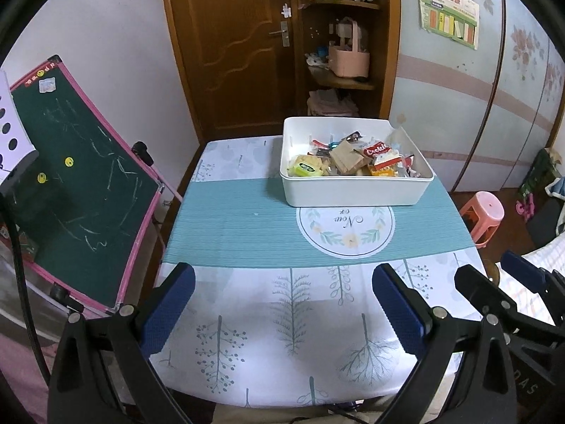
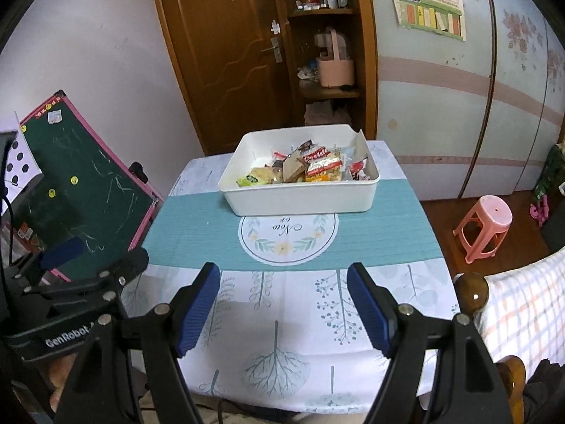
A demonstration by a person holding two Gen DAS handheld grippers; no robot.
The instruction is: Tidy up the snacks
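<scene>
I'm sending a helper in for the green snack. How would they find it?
On the table stands a white bin of snacks. At its near left corner lies the green packet, the only bright green one, beside a brown packet.

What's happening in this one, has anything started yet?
A person holds two grippers over the near end of a table. The left gripper and right gripper are both open and empty. A white bin sits at the far side, with wrapped snacks piled loosely inside. Neither gripper touches the bin or the snacks, so no sorting is under way at this moment.
</scene>
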